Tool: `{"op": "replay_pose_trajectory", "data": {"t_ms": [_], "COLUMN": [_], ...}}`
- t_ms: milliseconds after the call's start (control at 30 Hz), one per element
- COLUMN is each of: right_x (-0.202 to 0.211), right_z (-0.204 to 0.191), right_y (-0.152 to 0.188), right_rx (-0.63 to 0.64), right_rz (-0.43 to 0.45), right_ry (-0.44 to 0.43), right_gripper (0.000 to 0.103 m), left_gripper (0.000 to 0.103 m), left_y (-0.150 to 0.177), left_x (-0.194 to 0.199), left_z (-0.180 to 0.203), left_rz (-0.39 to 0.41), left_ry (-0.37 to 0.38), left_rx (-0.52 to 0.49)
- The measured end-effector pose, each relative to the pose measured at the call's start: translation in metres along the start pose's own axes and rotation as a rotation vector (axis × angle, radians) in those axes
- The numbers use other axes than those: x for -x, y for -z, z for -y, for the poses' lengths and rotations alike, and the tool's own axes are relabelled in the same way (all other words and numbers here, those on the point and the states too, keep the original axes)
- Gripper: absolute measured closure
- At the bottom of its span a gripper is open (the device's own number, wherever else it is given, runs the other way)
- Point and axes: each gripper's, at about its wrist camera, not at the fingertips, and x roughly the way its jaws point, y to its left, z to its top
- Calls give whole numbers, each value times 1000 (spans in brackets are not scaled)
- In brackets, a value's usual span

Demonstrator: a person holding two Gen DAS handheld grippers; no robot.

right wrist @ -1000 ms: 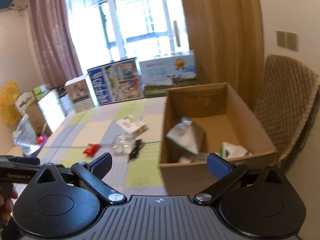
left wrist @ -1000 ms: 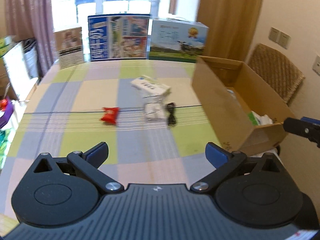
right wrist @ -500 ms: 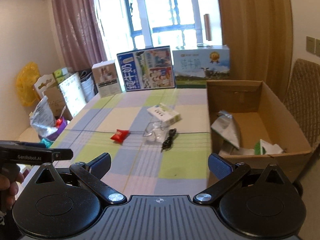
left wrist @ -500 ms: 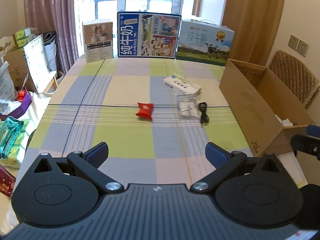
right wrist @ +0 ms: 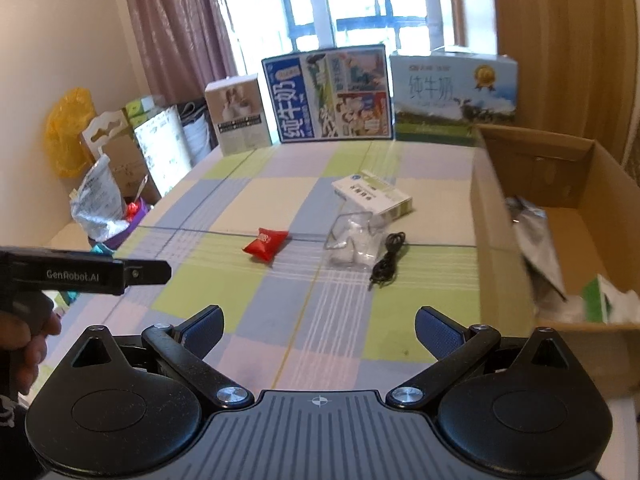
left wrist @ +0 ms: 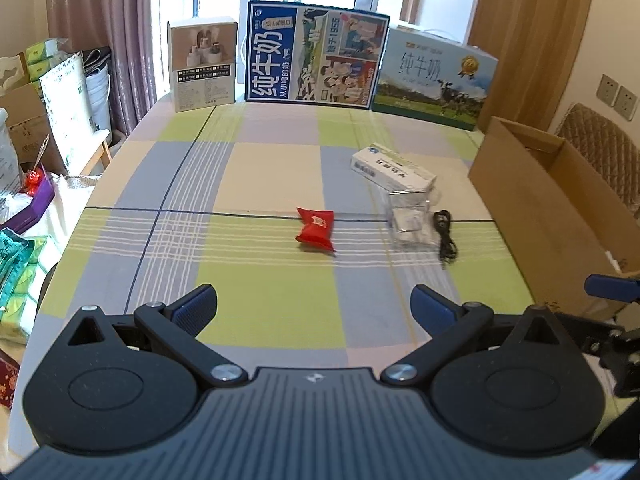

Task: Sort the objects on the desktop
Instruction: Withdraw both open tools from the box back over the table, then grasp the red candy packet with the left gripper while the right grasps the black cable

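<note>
On the checked tablecloth lie a red snack packet (left wrist: 316, 229) (right wrist: 266, 242), a clear plastic bag (left wrist: 412, 218) (right wrist: 354, 236), a coiled black cable (left wrist: 445, 236) (right wrist: 386, 258) and a white-and-green flat box (left wrist: 392, 170) (right wrist: 372, 194). An open cardboard box (left wrist: 548, 216) (right wrist: 504, 240) stands at the table's right, holding a silver pouch (right wrist: 536, 236) and white-green packs (right wrist: 608, 300). My left gripper (left wrist: 314, 306) is open and empty, well short of the red packet. My right gripper (right wrist: 319, 330) is open and empty, near the front edge beside the cardboard box.
Three upright cartons (left wrist: 316, 64) (left wrist: 202, 64) (left wrist: 434, 84) line the table's far edge under the window. Bags and boxes (left wrist: 24, 184) crowd the floor to the left. A wicker chair (left wrist: 604, 160) stands behind the cardboard box. A hand (right wrist: 24, 336) holds the left gripper.
Both grippers have swung left and pulled back from the cardboard box toward the table's middle. Both stayed open and empty. The objects on the table have not moved.
</note>
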Motion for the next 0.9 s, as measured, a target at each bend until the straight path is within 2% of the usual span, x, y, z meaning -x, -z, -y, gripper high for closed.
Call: {"op": "replay_pose_trajectory", "data": {"t_ms": [133, 200, 333, 400, 467, 533, 633, 733, 900], "right_x": [-32, -50, -79, -91, -103, -113, -128, -141, -161], "right_z": [5, 11, 26, 33, 41, 47, 56, 61, 71], "right_y": [-4, -6, -11, -14, -16, -18, -21, -26, -32], "right_rx": [2, -1, -8, -11, -10, -9, -18, -23, -39], "right_rz": [-17, -27, -32, -32, -37, -37, -33, -31, -52], "right_ry": [23, 45, 85, 103, 112, 121, 127, 126, 127], "right_gripper": [21, 33, 44, 48, 49, 49, 49, 49, 49], "left_gripper": [2, 3, 3, 7, 17, 17, 27, 30, 35], "left_y": [-7, -13, -23, -28, -31, -34, -40, -45, -48], "left_x": [-27, -42, -70, -87, -105, -122, -142, -155, -173], "left_z": [-5, -7, -6, -4, -3, 0, 8, 12, 8], "left_rz": [-8, -14, -5, -2, -8, -18, -31, -27, -56], "left_ry": [-11, -16, -16, -4, 17, 16, 15, 8, 13], "left_rx": [-7, -8, -21, -22, -17, -16, -47, -80, -68]}}
